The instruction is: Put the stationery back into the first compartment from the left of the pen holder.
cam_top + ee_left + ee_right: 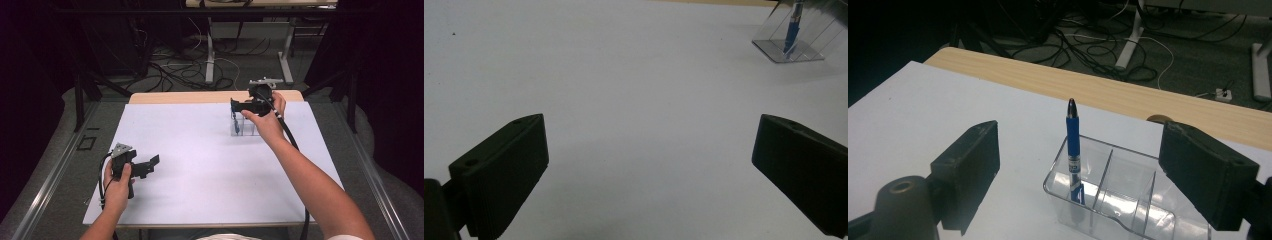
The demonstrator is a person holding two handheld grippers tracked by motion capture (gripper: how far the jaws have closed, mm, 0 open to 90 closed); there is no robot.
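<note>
A blue pen [1073, 145] stands upright in the leftmost compartment of a clear plastic organizer [1128, 200] at the far right of the white table top [200, 160]. My right gripper [1080, 130] is open just above the organizer, one jaw on each side of the pen's tip, touching nothing. From above, the right gripper [234, 109] hovers over the organizer [246, 129] with the pen [233, 121] below its jaws. My left gripper [150, 166] is held open near the front left, empty. Its own view has the left gripper [649, 125] facing the distant organizer [789, 47] and pen [792, 30].
A wooden strip [190, 96] of the table runs along the far edge beyond the white sheet. Behind it the floor holds tangled cables [175, 70] and white desk legs [210, 55]. The organizer's other compartments [1148, 200] hold nothing.
</note>
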